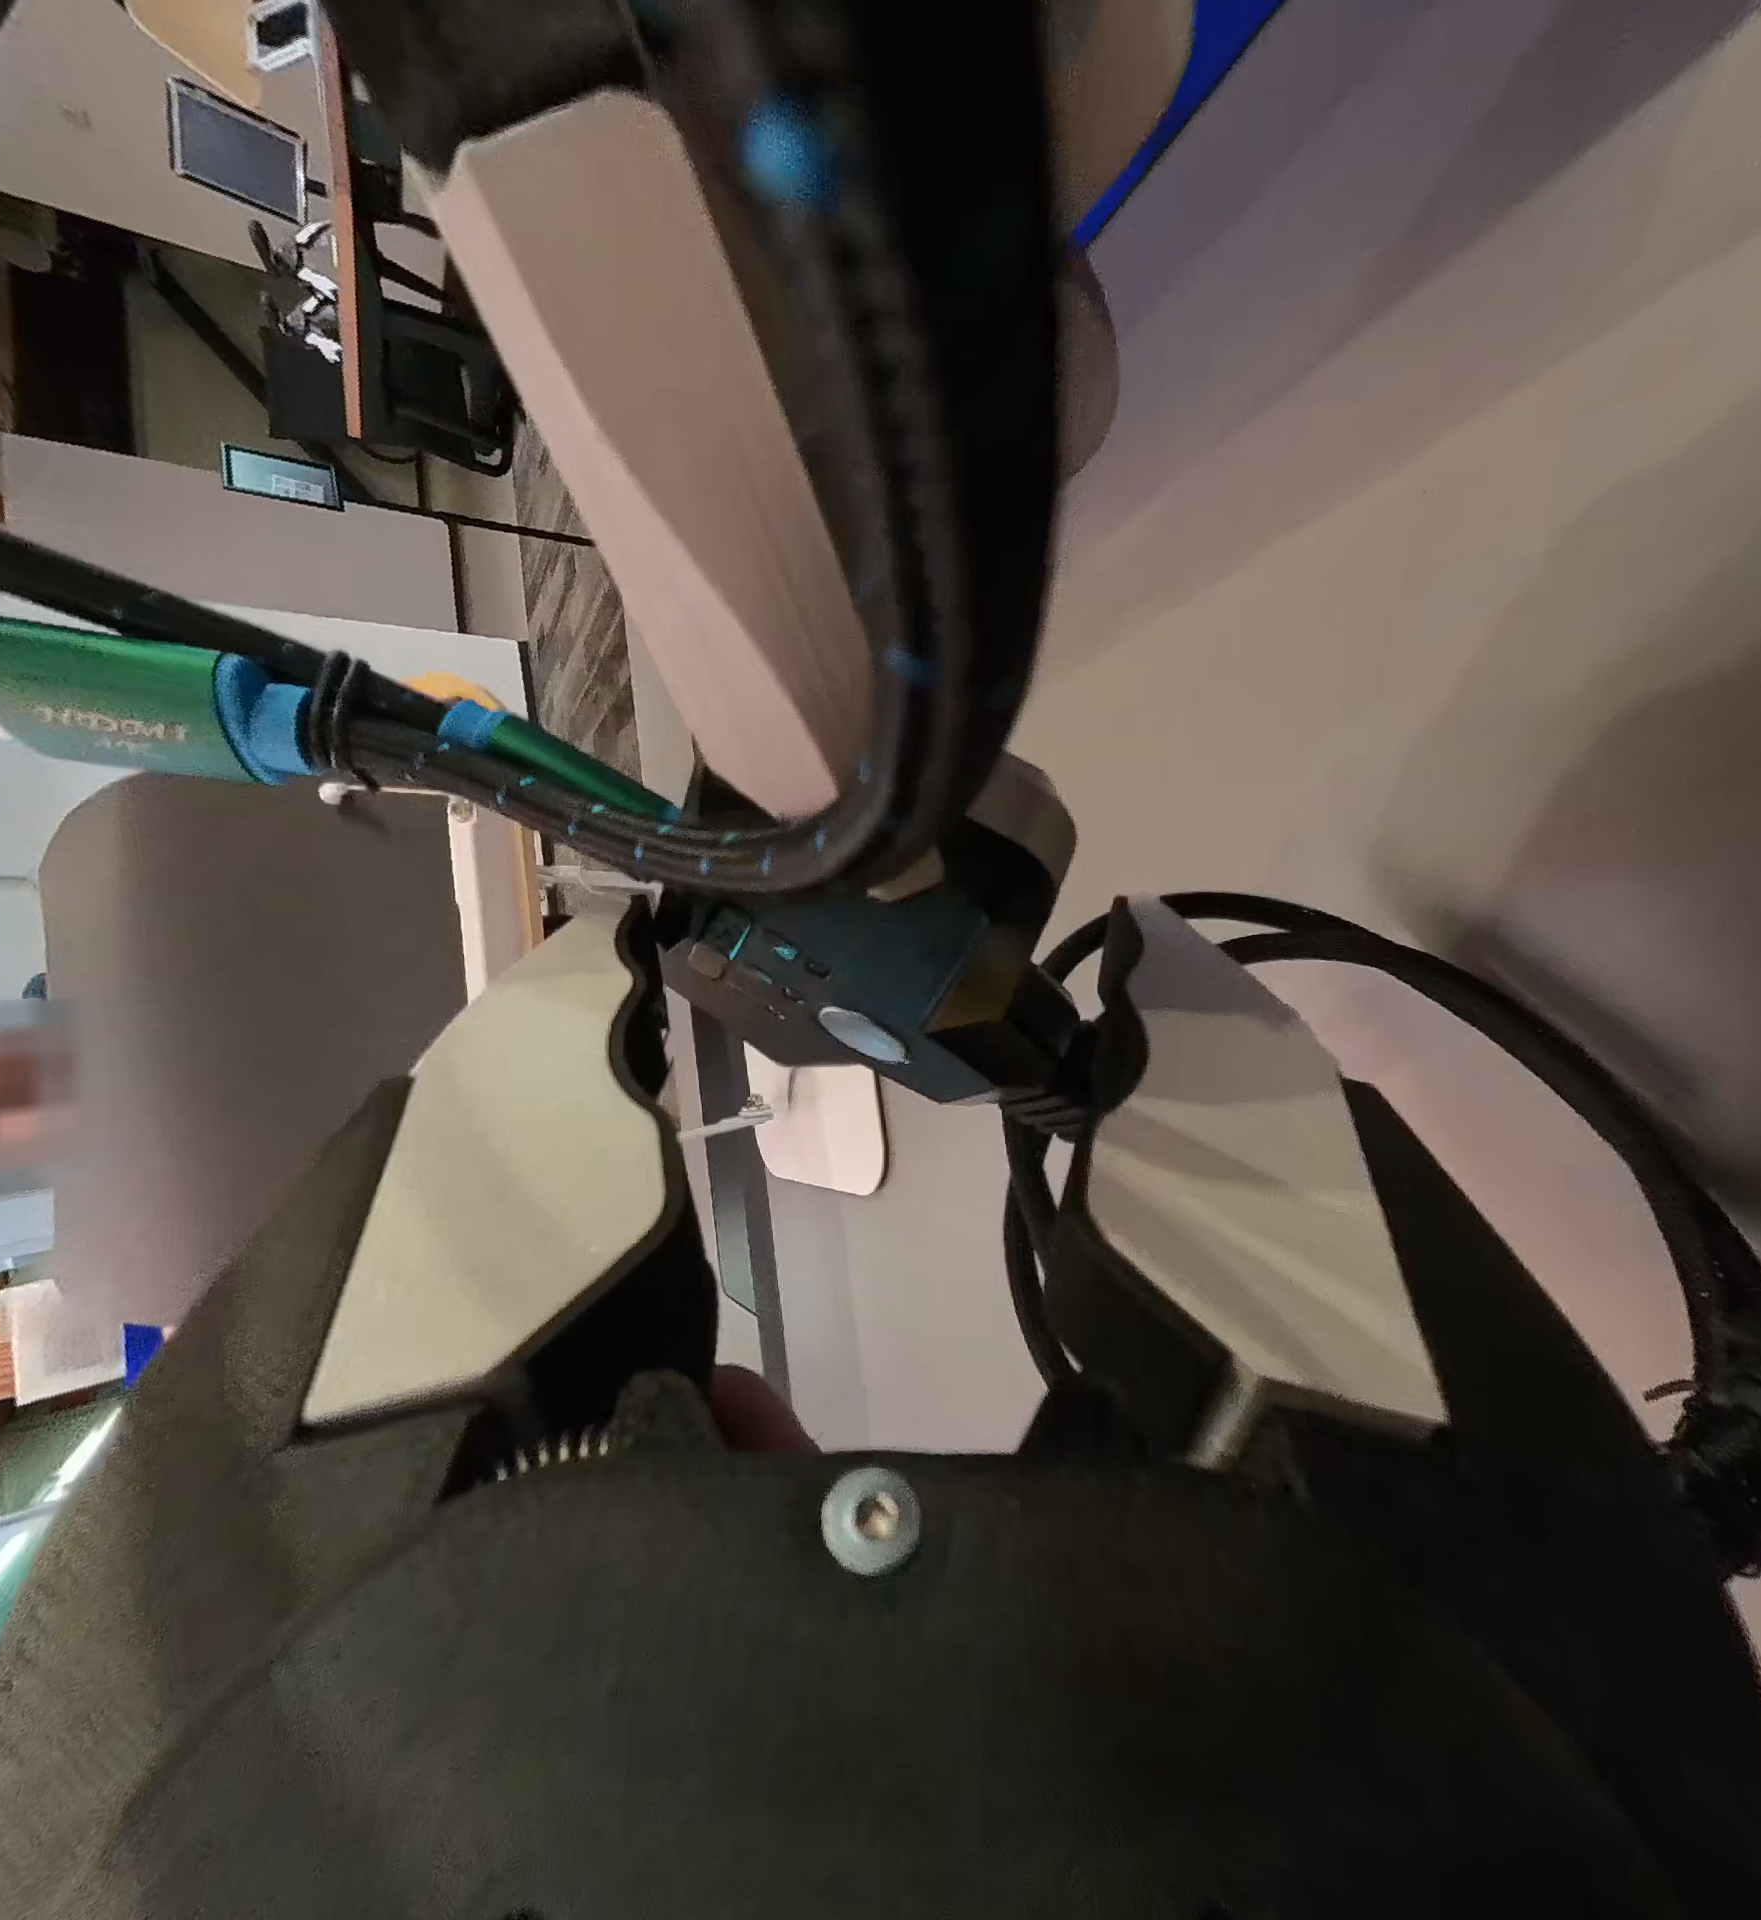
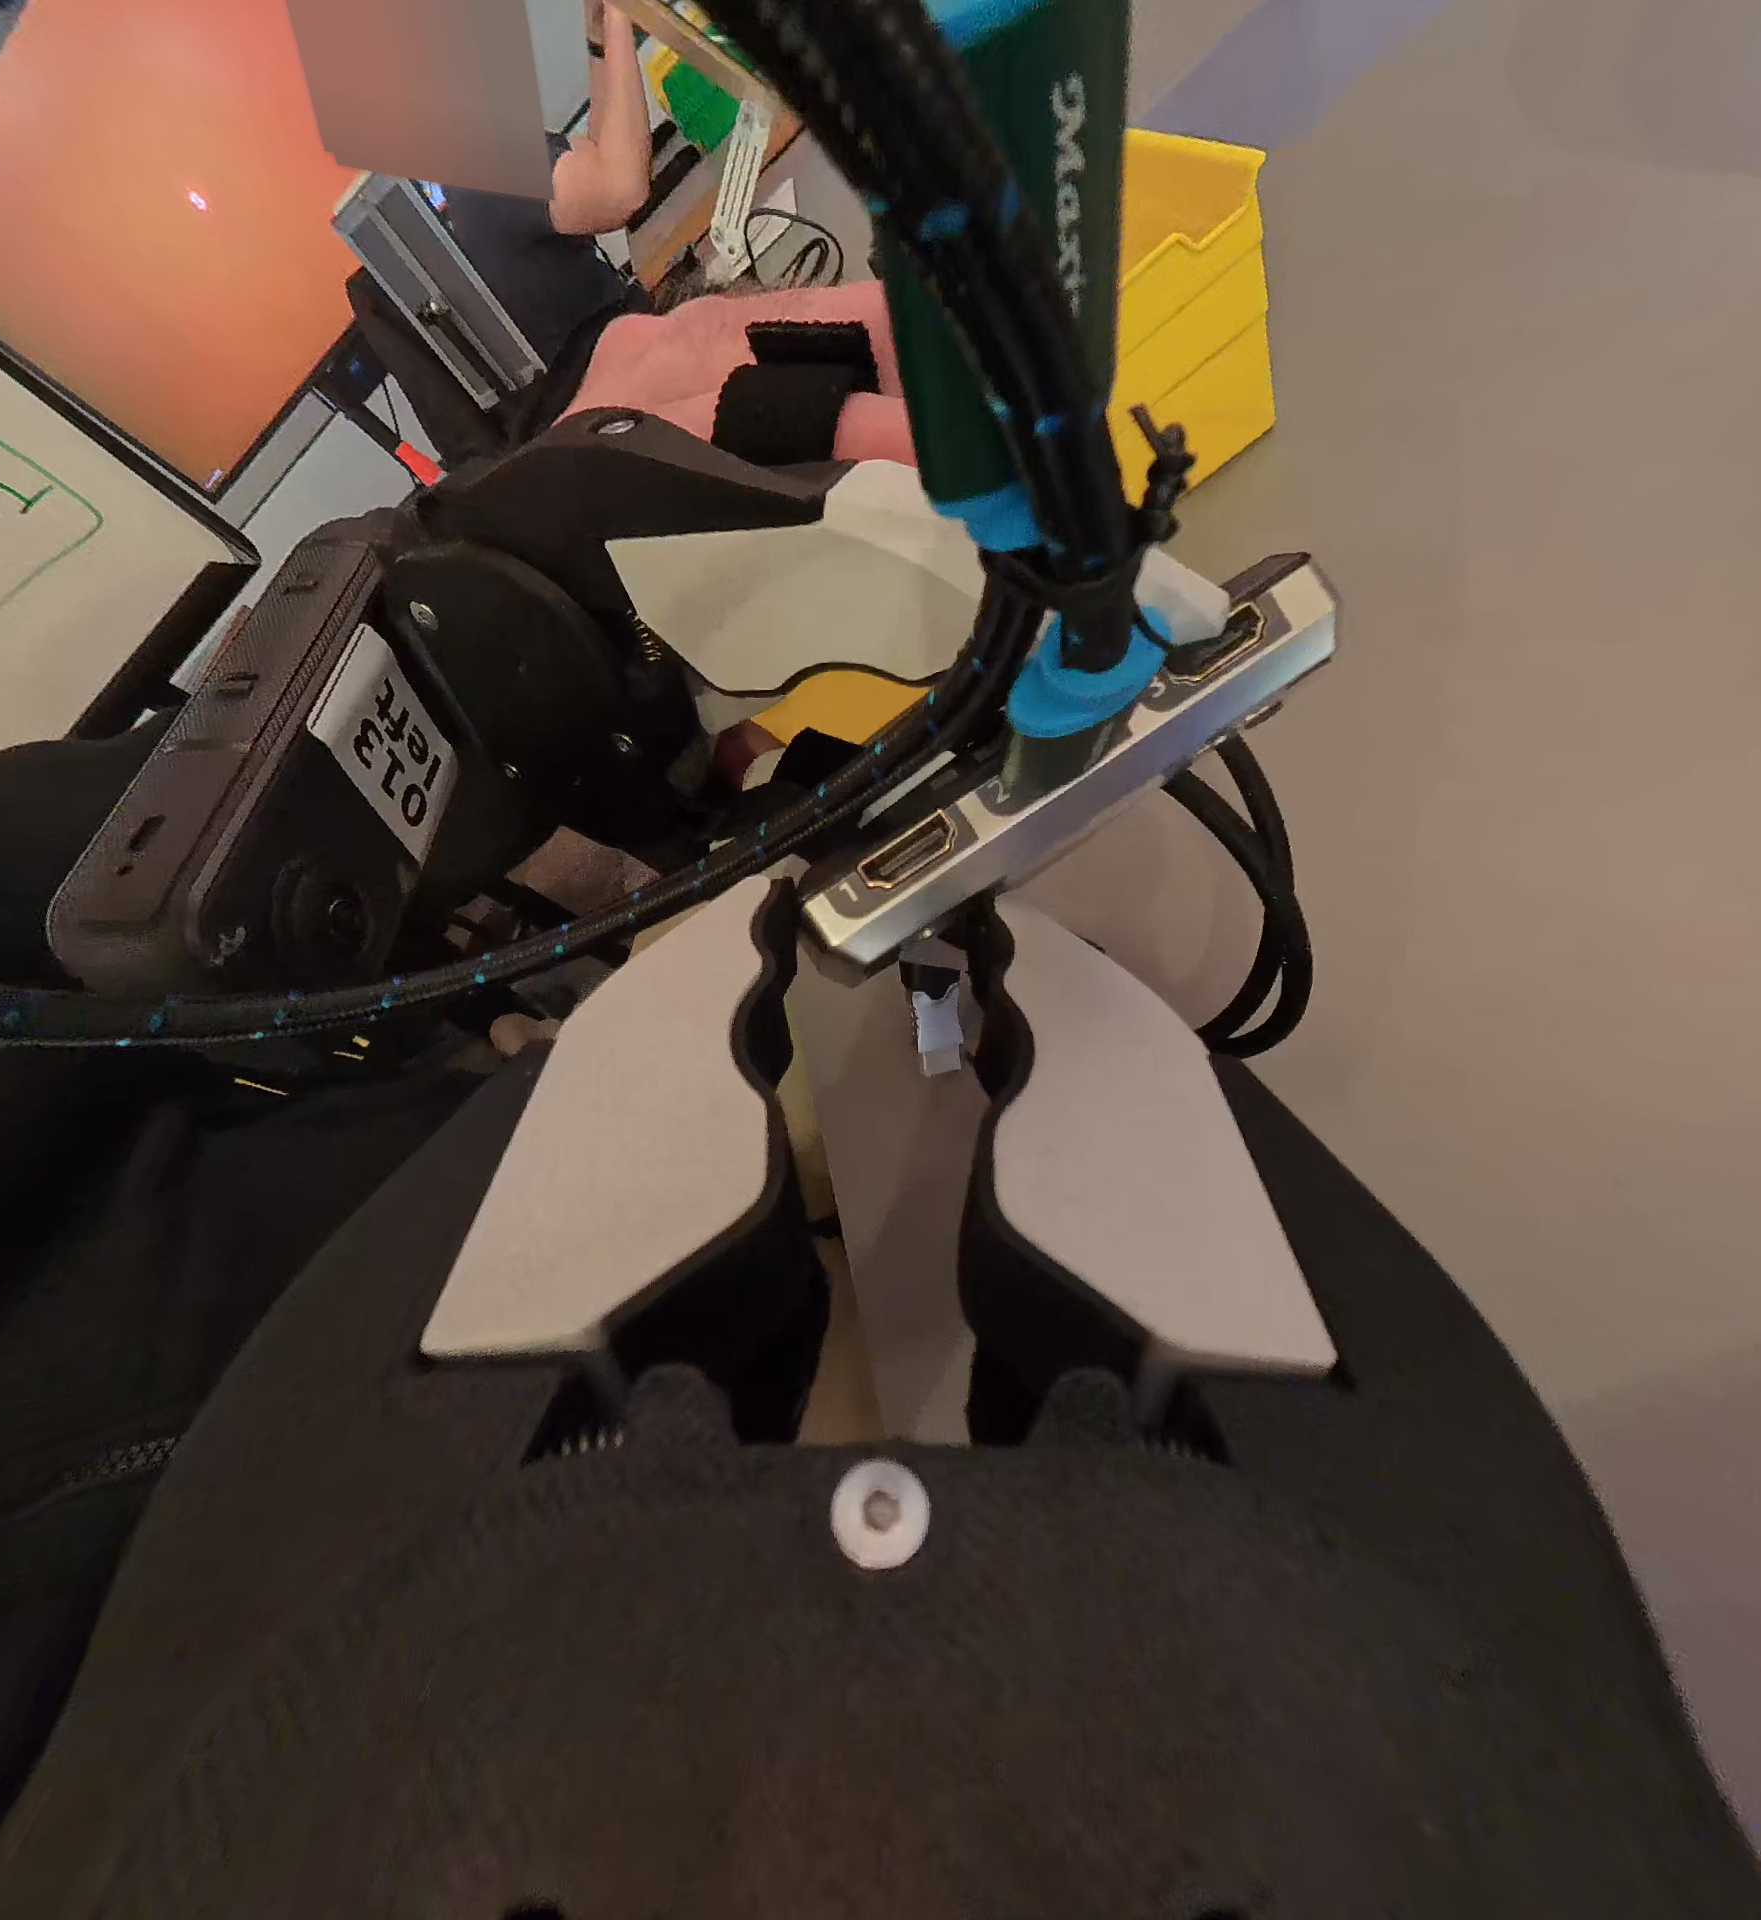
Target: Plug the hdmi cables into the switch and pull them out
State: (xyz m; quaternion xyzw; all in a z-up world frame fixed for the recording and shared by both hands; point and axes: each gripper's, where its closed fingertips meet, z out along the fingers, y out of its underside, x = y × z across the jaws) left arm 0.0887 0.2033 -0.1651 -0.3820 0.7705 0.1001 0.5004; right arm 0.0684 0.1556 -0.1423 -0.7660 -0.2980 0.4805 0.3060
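Note:
The dark HDMI switch point(image 1: 855, 987) is held off the table between the fingers of my left gripper point(image 1: 876, 935), which is shut on it. In the right wrist view the switch point(image 2: 959, 894) shows its port face. A green plug with a blue collar point(image 2: 1063, 717) sits in the middle port, and the ports on either side point(image 2: 907, 847) are empty. A second green plug point(image 2: 1042, 260) is tied loose to the same braided cable point(image 2: 440, 977). My right gripper point(image 2: 891, 935) is open and empty, with its tips just short of the switch's near edge.
The switch's own black cable point(image 2: 1271, 883) loops down onto the grey table point(image 2: 1530, 935). A small grey connector point(image 2: 936, 1023) hangs under the switch. A yellow bin point(image 2: 1198, 301) stands behind. A person's hand point(image 2: 710, 353) holds the left gripper's body point(image 2: 502, 675).

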